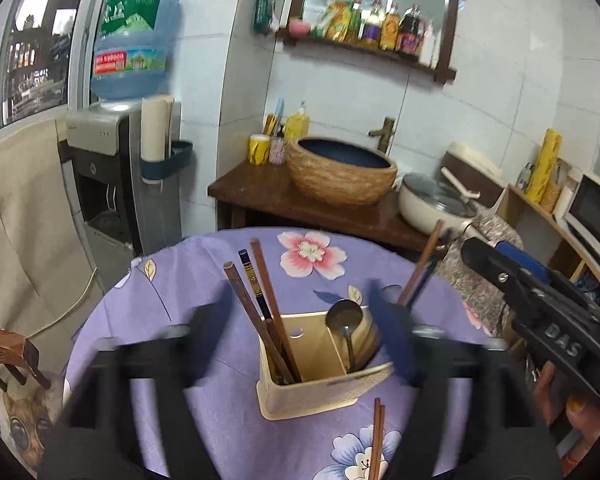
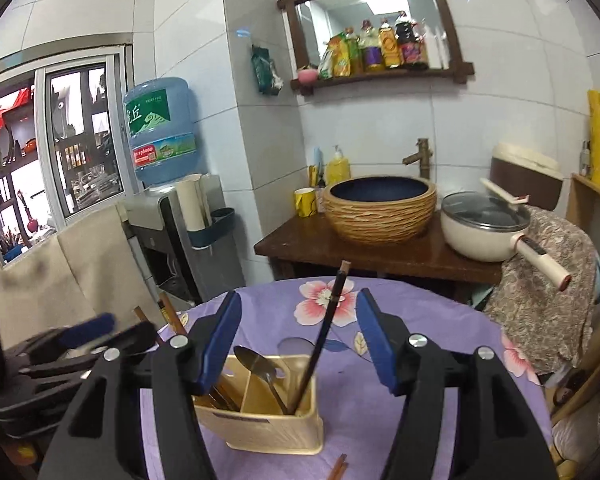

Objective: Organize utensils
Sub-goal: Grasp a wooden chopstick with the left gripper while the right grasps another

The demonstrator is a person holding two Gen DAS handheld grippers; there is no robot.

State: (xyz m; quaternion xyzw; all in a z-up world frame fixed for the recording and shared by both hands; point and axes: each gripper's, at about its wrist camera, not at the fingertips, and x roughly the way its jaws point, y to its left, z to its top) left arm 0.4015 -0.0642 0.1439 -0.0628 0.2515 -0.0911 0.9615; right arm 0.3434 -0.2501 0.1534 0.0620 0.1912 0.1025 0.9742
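A cream two-compartment utensil holder (image 1: 324, 394) (image 2: 268, 426) stands on the purple floral table. Its left compartment holds several chopsticks (image 1: 260, 304). Its right compartment holds a metal spoon (image 1: 343, 322) (image 2: 260, 368) and one dark chopstick (image 2: 320, 340) (image 1: 420, 264) leaning up. My left gripper (image 1: 296, 344) is open, blurred, straddling the holder. My right gripper (image 2: 298, 344) is open above the holder, its blue pads either side of the dark chopstick without touching it. A loose pair of chopsticks (image 1: 376, 440) (image 2: 338, 468) lies on the cloth near the holder.
The round table (image 1: 204, 412) has a wooden chair (image 1: 8, 356) at its left. Behind it stand a wooden counter (image 2: 380, 256) with a basin (image 2: 380, 208) and a lidded pan (image 2: 484, 224), and a water dispenser (image 2: 172, 216).
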